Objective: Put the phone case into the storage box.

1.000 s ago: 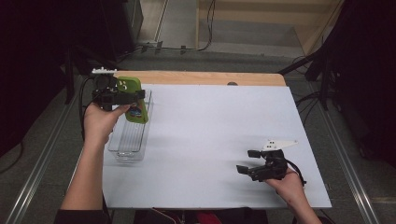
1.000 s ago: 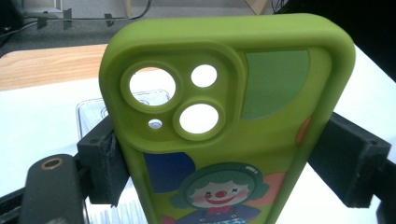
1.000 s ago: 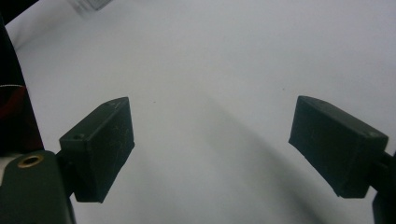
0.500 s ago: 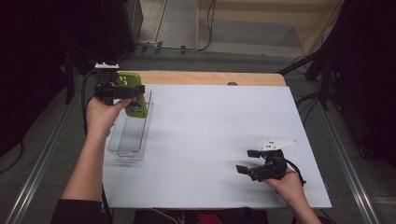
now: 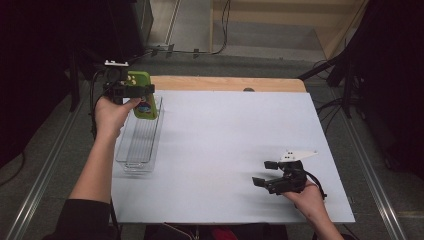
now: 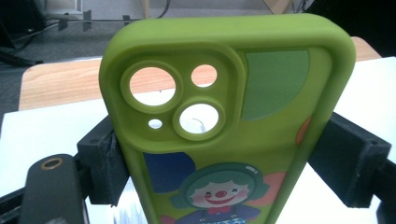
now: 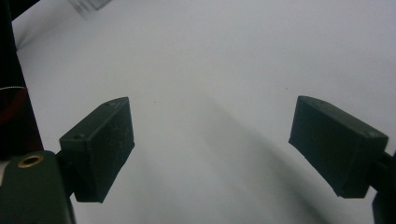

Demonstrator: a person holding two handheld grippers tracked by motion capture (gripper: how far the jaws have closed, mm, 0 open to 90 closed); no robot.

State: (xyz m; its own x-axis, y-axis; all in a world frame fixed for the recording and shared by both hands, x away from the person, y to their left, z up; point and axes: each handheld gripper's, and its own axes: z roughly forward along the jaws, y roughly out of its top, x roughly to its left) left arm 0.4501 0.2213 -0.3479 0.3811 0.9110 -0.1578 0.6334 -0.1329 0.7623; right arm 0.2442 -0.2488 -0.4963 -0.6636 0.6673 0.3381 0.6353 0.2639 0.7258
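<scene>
A lime-green phone case [image 5: 141,97] with a clown picture and camera cut-outs is held upright over the far end of a clear plastic tray [image 5: 135,150]. My left gripper [image 5: 137,92] is shut on it, one black jaw on each long edge. In the left gripper view the phone case [image 6: 224,121] stands close up, its back facing the camera, with a jaw pressed to either side and my left gripper [image 6: 224,163] around it. My right gripper [image 5: 266,173] rests on the white table [image 5: 225,145] at the near right, open. In the right gripper view my right gripper [image 7: 224,149] has nothing between its jaws.
The clear tray lies along the table's left edge. A wooden strip [image 5: 225,83] runs along the far edge of the table. Cables and dark equipment [image 5: 115,30] stand on the floor beyond it. A corner of the tray [image 7: 88,4] shows in the right gripper view.
My left gripper has lifted the phone case and carried it a little toward the far end of the tray. The right gripper has stayed where it was.
</scene>
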